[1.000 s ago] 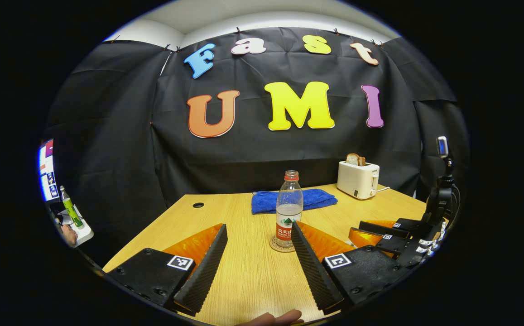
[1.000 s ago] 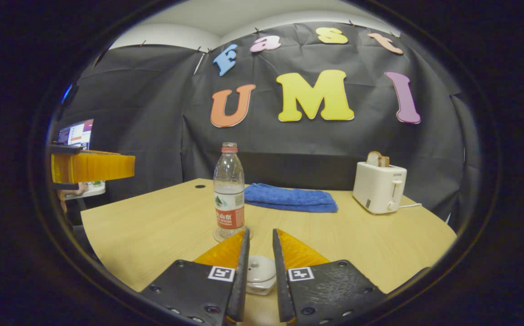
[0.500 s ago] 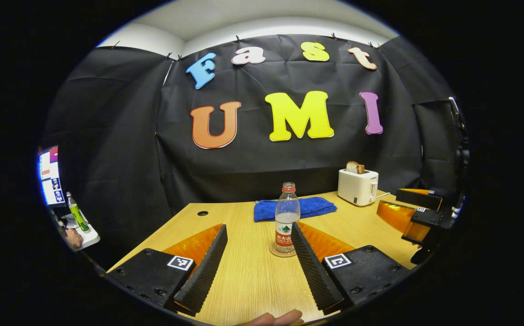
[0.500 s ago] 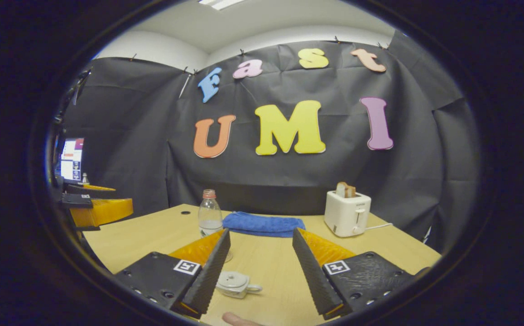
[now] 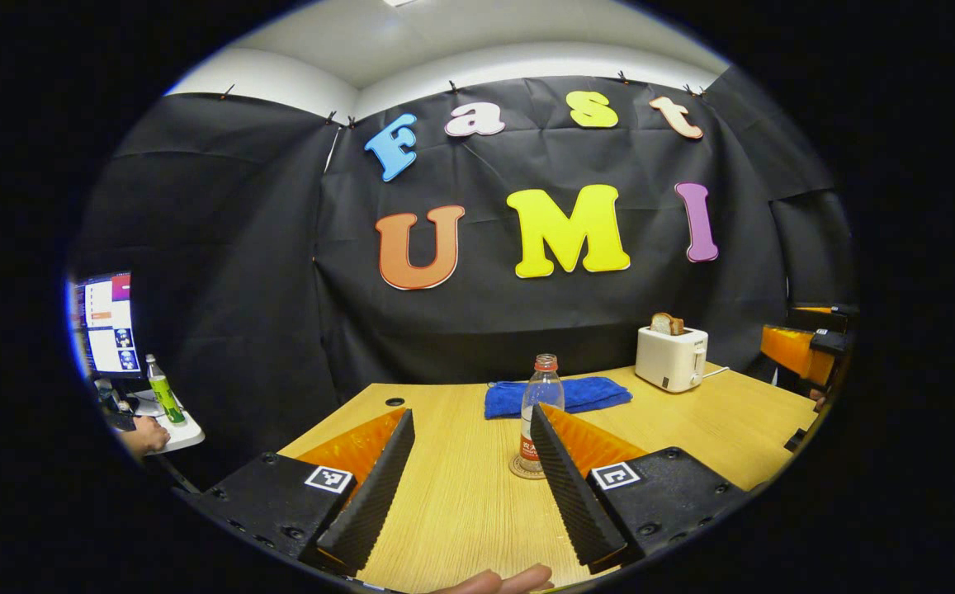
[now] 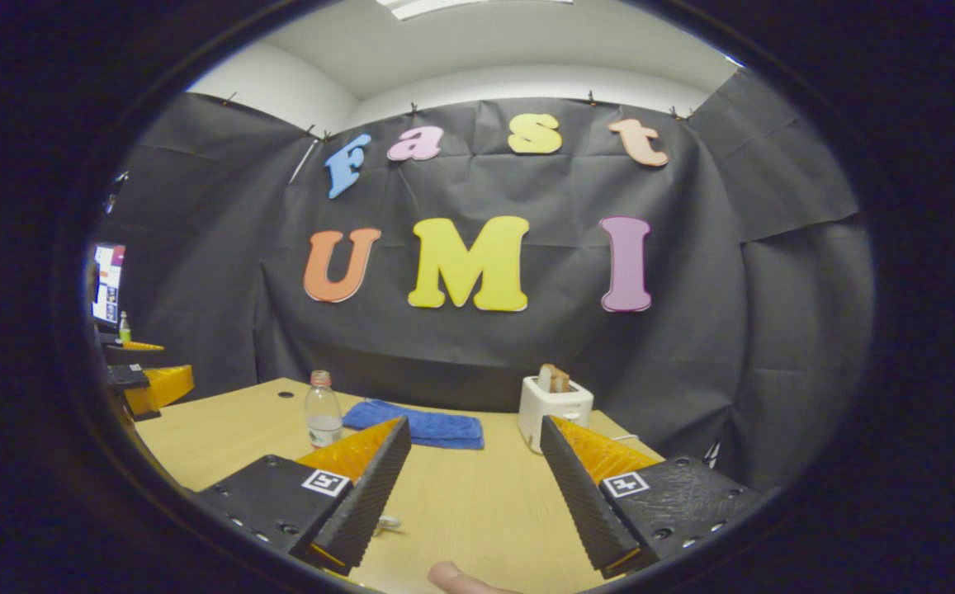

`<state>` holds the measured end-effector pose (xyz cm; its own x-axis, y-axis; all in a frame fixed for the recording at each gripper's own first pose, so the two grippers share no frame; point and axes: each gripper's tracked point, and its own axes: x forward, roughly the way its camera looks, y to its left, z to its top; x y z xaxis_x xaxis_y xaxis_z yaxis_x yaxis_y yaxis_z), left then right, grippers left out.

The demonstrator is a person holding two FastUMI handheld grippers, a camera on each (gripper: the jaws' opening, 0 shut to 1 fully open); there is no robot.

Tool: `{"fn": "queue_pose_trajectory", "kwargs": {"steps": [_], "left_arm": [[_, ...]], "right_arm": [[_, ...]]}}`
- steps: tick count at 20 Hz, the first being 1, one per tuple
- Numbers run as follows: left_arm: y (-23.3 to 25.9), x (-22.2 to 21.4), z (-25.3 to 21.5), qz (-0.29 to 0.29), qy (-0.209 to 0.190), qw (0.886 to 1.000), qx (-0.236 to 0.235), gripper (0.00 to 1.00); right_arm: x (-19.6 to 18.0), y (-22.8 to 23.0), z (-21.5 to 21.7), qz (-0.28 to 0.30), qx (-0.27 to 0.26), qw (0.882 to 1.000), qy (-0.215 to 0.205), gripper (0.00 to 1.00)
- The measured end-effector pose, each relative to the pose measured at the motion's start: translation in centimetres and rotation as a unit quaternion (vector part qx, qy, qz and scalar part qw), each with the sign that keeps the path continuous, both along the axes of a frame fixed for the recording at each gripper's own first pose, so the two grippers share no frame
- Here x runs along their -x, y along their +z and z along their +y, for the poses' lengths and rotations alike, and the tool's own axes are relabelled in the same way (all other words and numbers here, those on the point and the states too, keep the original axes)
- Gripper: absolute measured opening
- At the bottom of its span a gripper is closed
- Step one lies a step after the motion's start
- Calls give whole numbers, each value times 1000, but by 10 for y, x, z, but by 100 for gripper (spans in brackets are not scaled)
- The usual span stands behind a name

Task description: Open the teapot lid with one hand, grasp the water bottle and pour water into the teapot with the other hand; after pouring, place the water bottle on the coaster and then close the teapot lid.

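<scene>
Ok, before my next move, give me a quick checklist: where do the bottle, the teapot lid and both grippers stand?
1. Water bottle upright on the coaster: ok.
2. Left gripper open, nothing between its fingers, bottle farther off: ok.
3. Right gripper open and holding nothing: ok.
4. Teapot lid closed: cannot tell. Just a white sliver of the teapot peeks out beside the right gripper's finger, and the lid is hidden.
5. Table around the bottle looks dry, no spill seen: ok.
</scene>
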<state>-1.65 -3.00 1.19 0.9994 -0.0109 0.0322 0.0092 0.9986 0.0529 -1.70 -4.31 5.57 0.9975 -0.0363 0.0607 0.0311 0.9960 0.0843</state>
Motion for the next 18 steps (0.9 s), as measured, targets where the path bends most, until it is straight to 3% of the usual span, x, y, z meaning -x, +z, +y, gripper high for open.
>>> {"fn": "queue_pose_trajectory", "kwargs": {"steps": [5, 11, 18], "left_arm": [[-3, -2, -4, -2, 8, 1000, 0, 89], [-17, -6, -22, 15, -7, 1000, 3, 89], [-14, -7, -19, 6, -2, 1000, 1, 89]], "right_arm": [[9, -10, -36, 5, 0, 1000, -29, 95], [9, -37, -56, 32, -35, 999, -24, 97], [9, -35, -61, 28, -25, 999, -25, 95]]}}
